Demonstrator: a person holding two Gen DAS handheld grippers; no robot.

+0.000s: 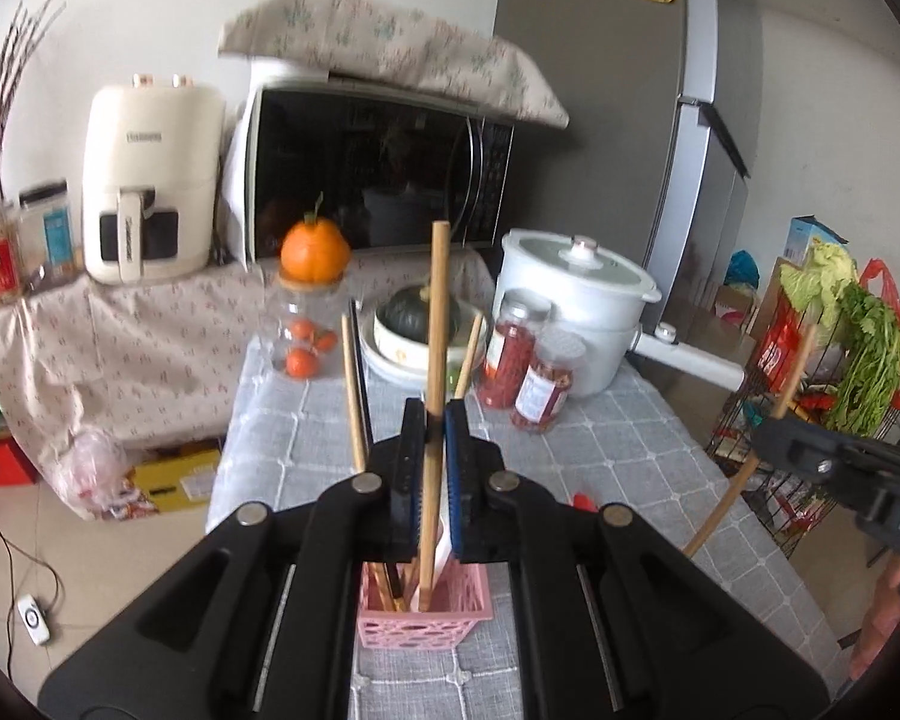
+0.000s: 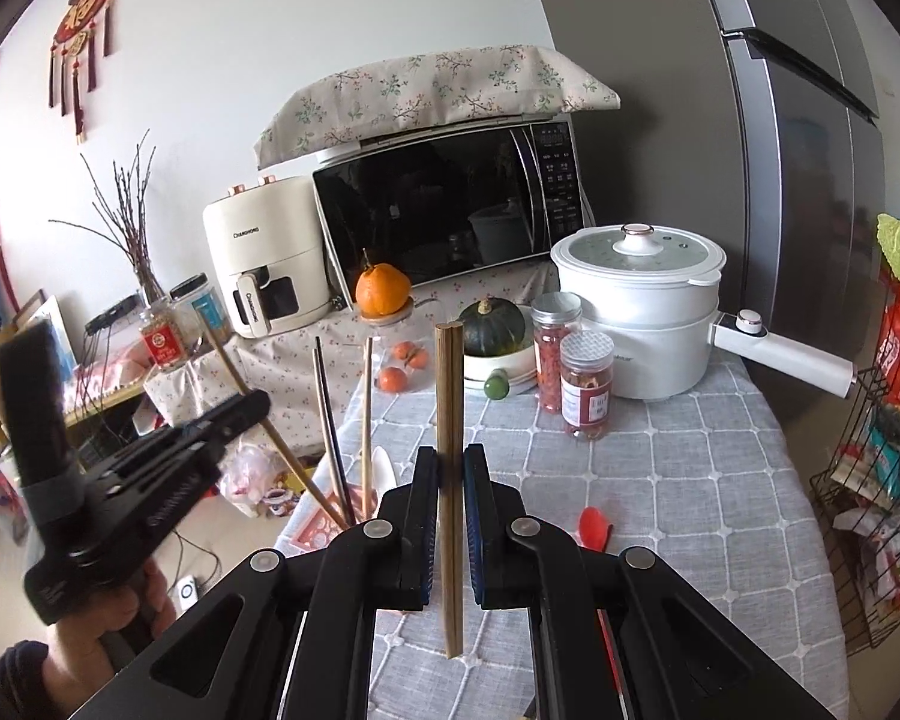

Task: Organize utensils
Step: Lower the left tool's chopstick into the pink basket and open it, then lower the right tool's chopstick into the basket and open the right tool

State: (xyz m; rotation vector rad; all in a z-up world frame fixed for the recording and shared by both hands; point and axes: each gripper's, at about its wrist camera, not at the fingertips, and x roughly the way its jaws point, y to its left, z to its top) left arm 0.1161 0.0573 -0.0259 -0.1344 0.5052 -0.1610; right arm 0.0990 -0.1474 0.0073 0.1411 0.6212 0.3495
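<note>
My left gripper point(image 1: 434, 420) is shut on a wooden chopstick point(image 1: 437, 312) that stands upright, its lower end inside the pink slotted utensil basket point(image 1: 426, 618) on the grey checked tablecloth point(image 1: 600, 468). Several other chopsticks point(image 1: 353, 384) stand in the basket. My right gripper point(image 2: 450, 462) is shut on a pair of brown chopsticks point(image 2: 449, 396), held upright above the cloth, right of the basket point(image 2: 318, 531). The left gripper also shows in the right wrist view point(image 2: 234, 414). A red spoon point(image 2: 594, 528) lies on the cloth.
At the back stand a white electric pot point(image 2: 642, 312), two red-filled jars point(image 2: 585, 384), a bowl with a green squash point(image 2: 492, 324), a glass jar topped by an orange point(image 1: 312, 324), a microwave point(image 2: 450, 204) and an air fryer point(image 2: 264, 258). A wire rack with greens point(image 1: 858, 348) is right.
</note>
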